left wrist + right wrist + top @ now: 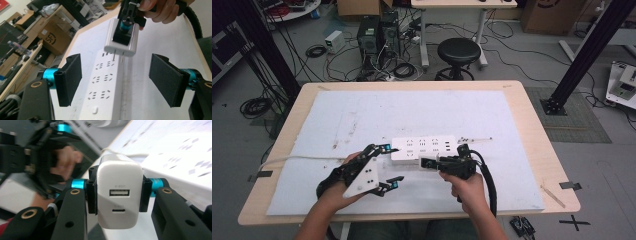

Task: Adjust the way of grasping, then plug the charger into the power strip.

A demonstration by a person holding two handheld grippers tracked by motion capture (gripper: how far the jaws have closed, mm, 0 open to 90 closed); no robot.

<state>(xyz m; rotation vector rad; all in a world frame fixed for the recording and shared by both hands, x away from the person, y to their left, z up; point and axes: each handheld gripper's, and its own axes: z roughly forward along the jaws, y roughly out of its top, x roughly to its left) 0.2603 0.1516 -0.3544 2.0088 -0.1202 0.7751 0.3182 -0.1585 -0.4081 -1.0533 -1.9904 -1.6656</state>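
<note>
White plastic block charger (121, 37), clamped in the right tool (124, 32) at upper centre, hangs prongs-down just above the long white power strip (105, 82). Left tool (116, 80) stands released astride the strip's length, lower in frame.

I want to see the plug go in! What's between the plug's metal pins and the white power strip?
Nothing. In the left gripper view the charger hangs with its pins just above the power strip, only air between.

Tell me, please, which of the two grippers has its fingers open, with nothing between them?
The left gripper: its fingers stand wide apart beside the power strip, gripping nothing. The right gripper is clamped on the white USB charger.
</note>
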